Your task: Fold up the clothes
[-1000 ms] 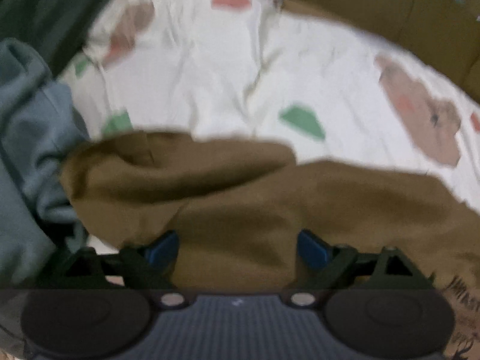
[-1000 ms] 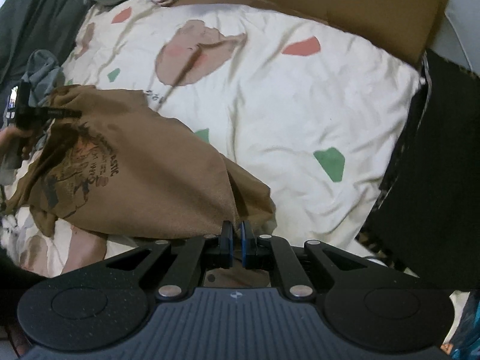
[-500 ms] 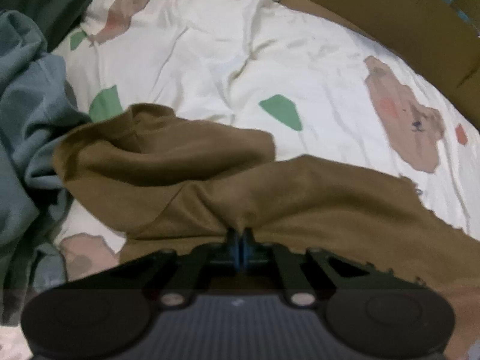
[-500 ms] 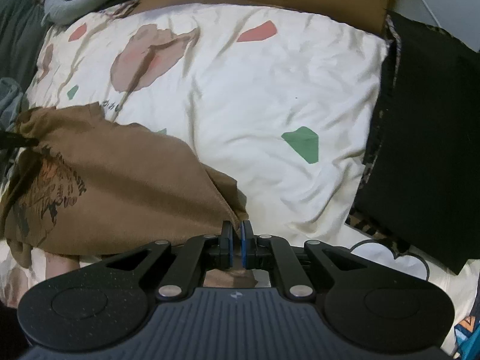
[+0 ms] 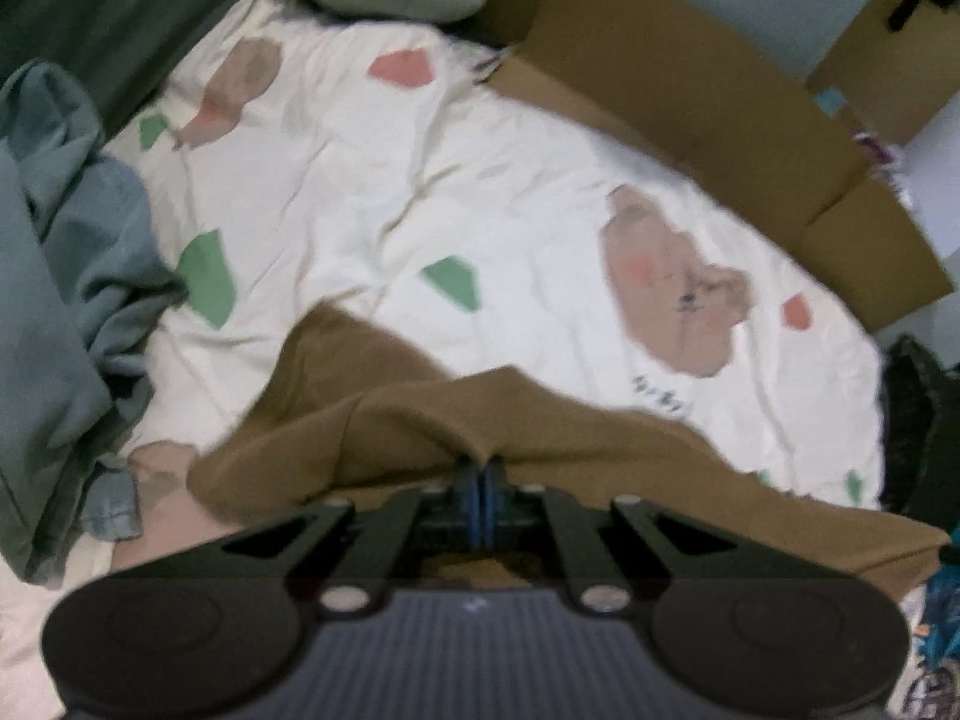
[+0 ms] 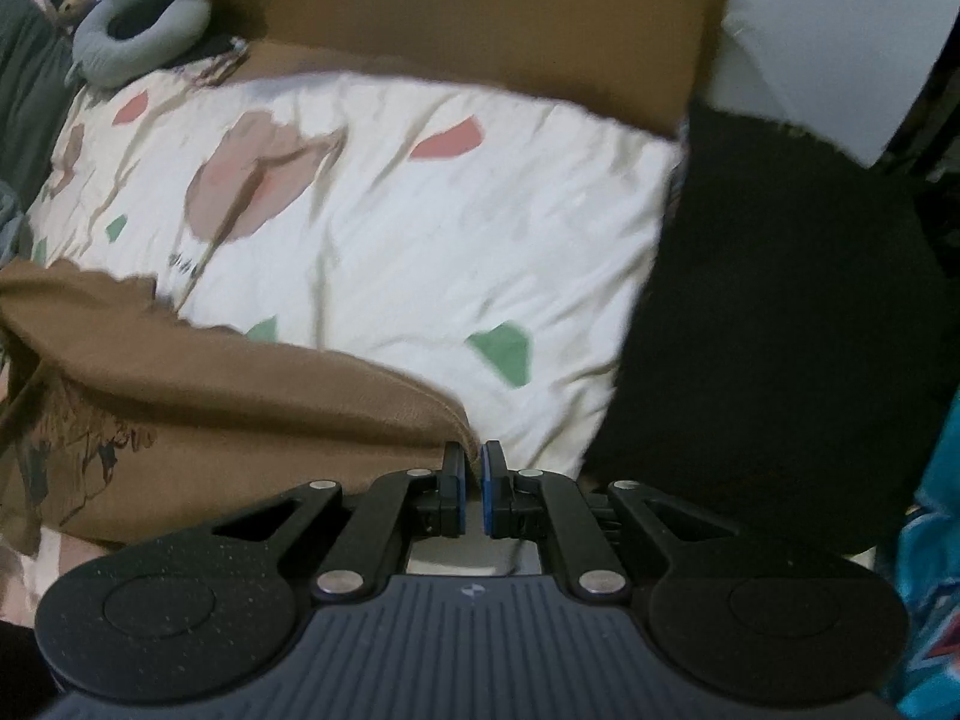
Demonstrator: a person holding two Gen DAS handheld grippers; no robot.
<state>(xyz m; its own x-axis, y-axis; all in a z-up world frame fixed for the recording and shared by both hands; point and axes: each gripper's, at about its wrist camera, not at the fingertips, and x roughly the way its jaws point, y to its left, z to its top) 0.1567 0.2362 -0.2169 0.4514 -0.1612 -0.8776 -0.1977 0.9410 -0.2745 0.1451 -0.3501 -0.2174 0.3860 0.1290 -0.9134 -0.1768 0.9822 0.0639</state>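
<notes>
The left gripper (image 5: 479, 483) is clenched on a raised fold of the brown T-shirt (image 5: 540, 438), its blue pads pressed together with cloth pinched between them. The right gripper (image 6: 472, 468) has its pads drawn close with a narrow gap, and the shirt's corner (image 6: 240, 396) runs down to the tips; whether cloth is actually caught there is hard to make out, since the fingers hide the contact. The shirt lies spread across the near part of a cream duvet (image 6: 390, 228) printed with bears and red and green patches, its dark chest print (image 6: 78, 444) partly cut off at the left edge of the right wrist view. Both views are motion-blurred. A blue-grey garment (image 5: 66, 276) is heaped at the left, beside the shirt. A black fabric mass (image 6: 780, 360) fills the right side, its shape unclear. A cardboard box (image 5: 690, 96) lines the far edge of the bed, and a grey neck pillow (image 6: 141, 33) sits at the far left corner.
</notes>
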